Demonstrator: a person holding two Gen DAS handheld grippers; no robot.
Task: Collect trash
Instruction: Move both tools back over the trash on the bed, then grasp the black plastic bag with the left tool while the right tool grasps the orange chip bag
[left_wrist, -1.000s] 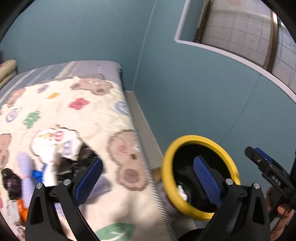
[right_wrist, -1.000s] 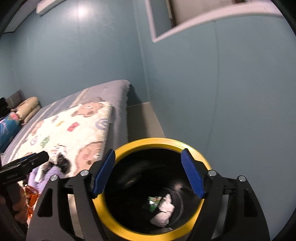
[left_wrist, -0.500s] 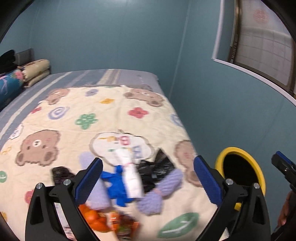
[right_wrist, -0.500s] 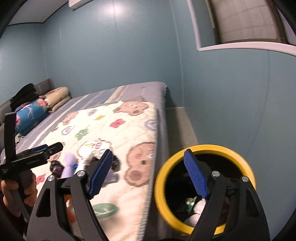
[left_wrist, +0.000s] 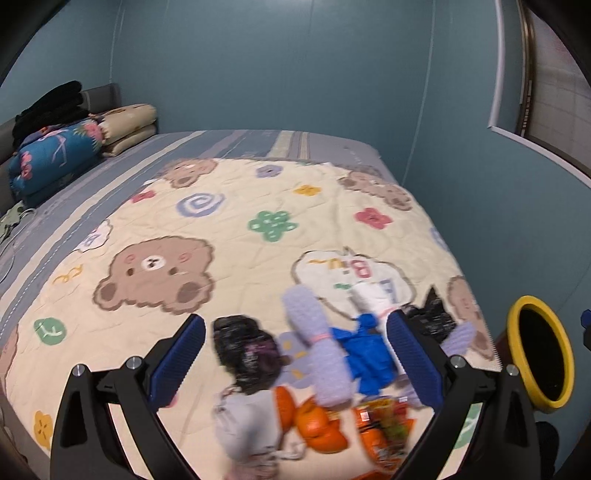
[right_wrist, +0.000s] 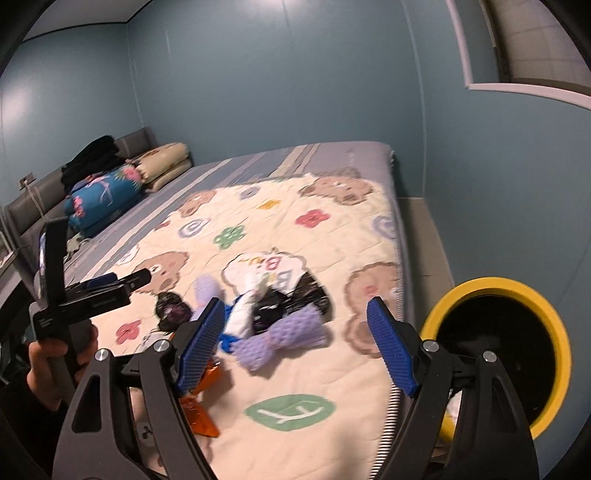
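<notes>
Both of our claws face a bed (left_wrist: 229, 147) covered by a cream bear-print quilt (left_wrist: 236, 236). The left claw (left_wrist: 293, 356) stands wide with nothing between its blue pads (left_wrist: 177, 354); the right claw (right_wrist: 295, 341) is likewise wide and empty. The trash lies heaped on the quilt's near edge: a black wrapper (left_wrist: 243, 347), a lilac knitted piece (left_wrist: 317, 343), a blue scrap (left_wrist: 365, 354), a white wrapper (right_wrist: 245, 306) and orange packets (left_wrist: 317, 421). A black bin with a yellow rim (right_wrist: 495, 288) stands on the floor just beside the bed, to the right. A hand (right_wrist: 55, 369) grips the left claw's handle.
</notes>
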